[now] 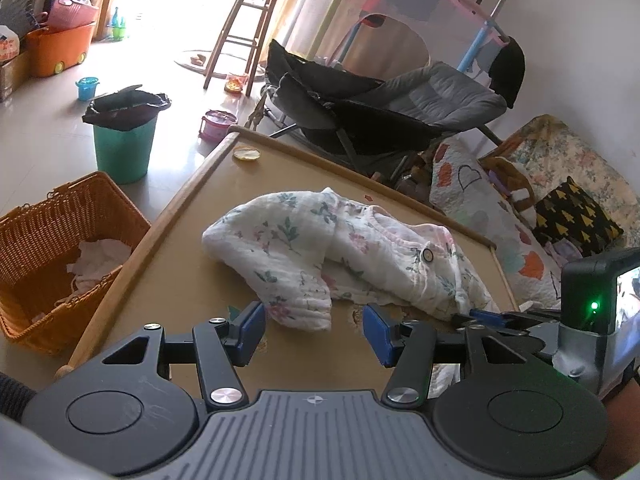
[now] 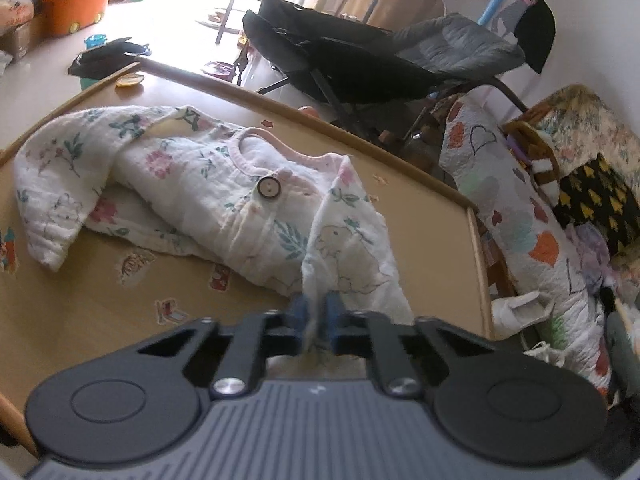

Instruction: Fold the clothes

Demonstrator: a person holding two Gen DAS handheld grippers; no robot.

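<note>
A white baby garment (image 1: 316, 256) with a floral print and one dark-rimmed button lies crumpled on the tan table (image 1: 192, 248). My left gripper (image 1: 314, 330) hovers open at the table's near edge, and a sleeve end lies just ahead of its blue pads without touching them. In the right wrist view the same garment (image 2: 208, 188) spreads across the table (image 2: 100, 300). My right gripper (image 2: 318, 314) is shut on the garment's near right corner, the cloth pinched between its blue pads. The right gripper's body also shows at the right edge of the left wrist view.
An orange wicker basket (image 1: 60, 260) with white cloth stands on the floor left of the table, a green bin (image 1: 124, 140) behind it. A grey folding chair (image 1: 384, 108) stands beyond the far edge, quilts and cushions (image 1: 540, 216) to the right. A small yellow lid (image 1: 247, 154) lies at the table's far corner.
</note>
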